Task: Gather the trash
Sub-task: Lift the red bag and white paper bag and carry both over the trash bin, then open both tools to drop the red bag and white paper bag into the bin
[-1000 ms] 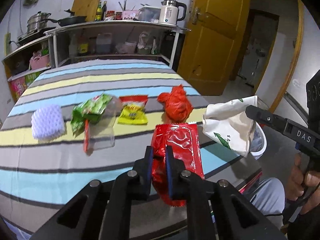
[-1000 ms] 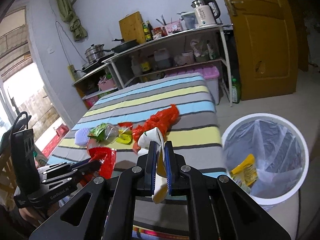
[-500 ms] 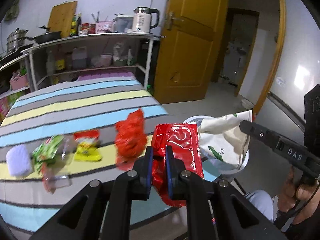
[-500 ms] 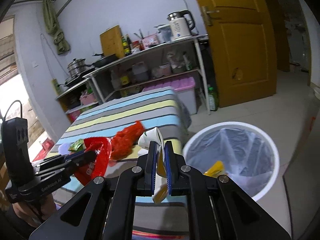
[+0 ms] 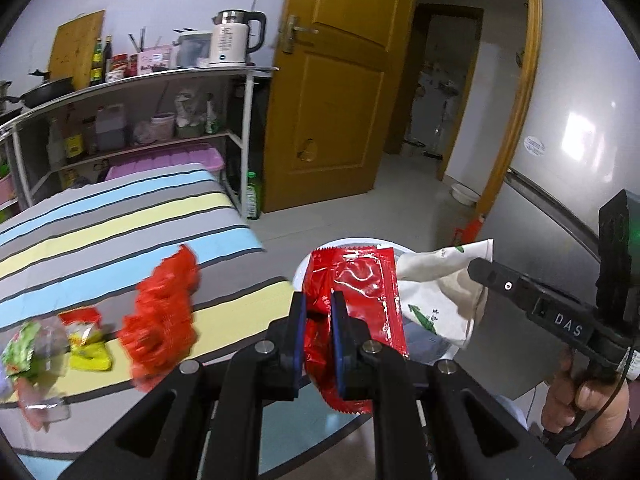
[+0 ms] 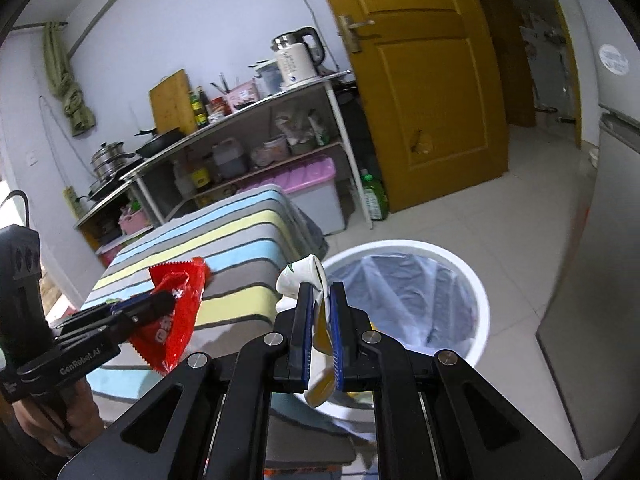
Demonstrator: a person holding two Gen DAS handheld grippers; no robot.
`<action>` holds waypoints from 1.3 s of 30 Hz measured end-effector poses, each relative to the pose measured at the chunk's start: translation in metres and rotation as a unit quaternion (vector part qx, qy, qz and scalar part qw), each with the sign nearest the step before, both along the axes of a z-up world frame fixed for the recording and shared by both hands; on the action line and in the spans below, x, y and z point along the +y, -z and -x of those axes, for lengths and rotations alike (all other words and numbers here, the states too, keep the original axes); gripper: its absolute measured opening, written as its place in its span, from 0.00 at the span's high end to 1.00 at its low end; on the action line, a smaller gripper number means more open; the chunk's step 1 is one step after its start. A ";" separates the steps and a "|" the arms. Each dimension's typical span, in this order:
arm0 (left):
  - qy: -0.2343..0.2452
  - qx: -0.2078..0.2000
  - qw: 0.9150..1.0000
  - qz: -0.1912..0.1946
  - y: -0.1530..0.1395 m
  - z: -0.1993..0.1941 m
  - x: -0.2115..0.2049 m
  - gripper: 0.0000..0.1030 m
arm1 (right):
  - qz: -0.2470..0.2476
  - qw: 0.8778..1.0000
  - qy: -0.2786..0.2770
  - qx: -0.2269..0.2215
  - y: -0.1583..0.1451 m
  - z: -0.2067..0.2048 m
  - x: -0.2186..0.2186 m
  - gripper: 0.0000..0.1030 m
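On the left of the left wrist view, a green wrapper [image 5: 24, 346] and a yellow packet [image 5: 89, 344] were seen lying on the striped tablecloth [image 5: 120, 224], blurred. Just to their right a crumpled red bag [image 5: 166, 316] lay on the cloth. In the middle, the left gripper [image 5: 319, 334] was seen with its jaws narrowed and clamped on a red foil wrapper [image 5: 356, 292], which was held up off the table, in front of the white rim of the bin [image 5: 301, 276]. Further right, a white paper bag [image 5: 436, 300] printed with green leaves was pinched by the right gripper [image 5: 480, 270], and a hand [image 5: 580, 404] was wrapped around that gripper's handle at the right edge.

In the right wrist view, the left gripper [image 6: 160, 302] was seen at the left with the red foil wrapper [image 6: 176, 316] hanging from it over the table's end. In the middle, the right gripper [image 6: 320, 332] had its jaws closed tight on the white paper bag [image 6: 304, 276], at the bin's near-left rim. To the right, the bin [image 6: 476, 296] stood on the tiled floor, lined with a clear bag, beside the table.
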State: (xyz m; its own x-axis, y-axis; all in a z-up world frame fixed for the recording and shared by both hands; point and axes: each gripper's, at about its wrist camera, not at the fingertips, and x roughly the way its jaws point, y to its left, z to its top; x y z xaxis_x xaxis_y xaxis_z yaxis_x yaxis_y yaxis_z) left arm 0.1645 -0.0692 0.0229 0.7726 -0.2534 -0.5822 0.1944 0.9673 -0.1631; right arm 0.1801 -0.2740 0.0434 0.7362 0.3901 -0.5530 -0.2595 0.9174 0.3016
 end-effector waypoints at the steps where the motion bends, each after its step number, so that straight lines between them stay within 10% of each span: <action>1: 0.004 0.001 1.000 -0.001 0.001 -0.002 -0.004 0.88 | -0.001 1.000 0.003 0.003 0.002 -0.002 -0.003 0.92; 39: 0.030 0.050 0.998 0.010 0.033 -0.048 -0.042 0.74 | 0.029 0.997 0.034 0.061 0.047 -0.025 -0.026 0.81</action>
